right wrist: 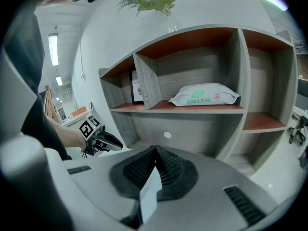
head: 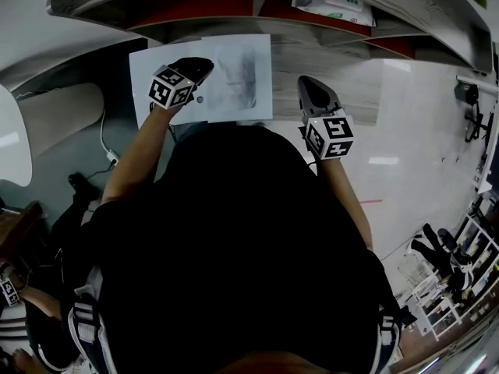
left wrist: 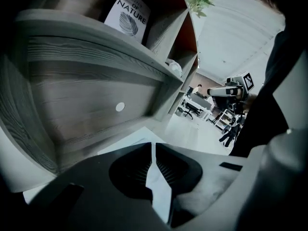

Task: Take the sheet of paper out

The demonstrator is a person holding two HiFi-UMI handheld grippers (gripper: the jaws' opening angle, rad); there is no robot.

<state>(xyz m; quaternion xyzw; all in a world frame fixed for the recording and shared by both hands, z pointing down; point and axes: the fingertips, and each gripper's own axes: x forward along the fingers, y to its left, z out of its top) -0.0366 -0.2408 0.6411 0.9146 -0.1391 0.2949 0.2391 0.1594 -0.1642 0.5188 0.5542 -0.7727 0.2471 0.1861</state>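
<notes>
The white sheet of paper (head: pixel 226 72), with a grey print on it, hangs spread out in front of the wooden shelf unit (head: pixel 335 68). My left gripper (head: pixel 204 65) reaches over its left part from the near-left corner, jaws shut, and the sheet (left wrist: pixel 120 150) fans out from the closed tips (left wrist: pixel 153 144); the thin sheet appears pinched there. My right gripper (head: pixel 306 84) hovers to the right of the sheet, clear of it, with its jaws (right wrist: pixel 155 149) shut on nothing. From the right gripper view the left gripper (right wrist: pixel 113 142) shows at the left.
The shelf unit holds a white wipes pack (right wrist: pixel 204 94) and a framed print (left wrist: pixel 129 14). Its lower front panel has a round white dot (right wrist: pixel 167 135). A cable (head: pixel 105 142) trails on the dark floor at left. Chairs and racks (head: pixel 448 259) stand at the far right.
</notes>
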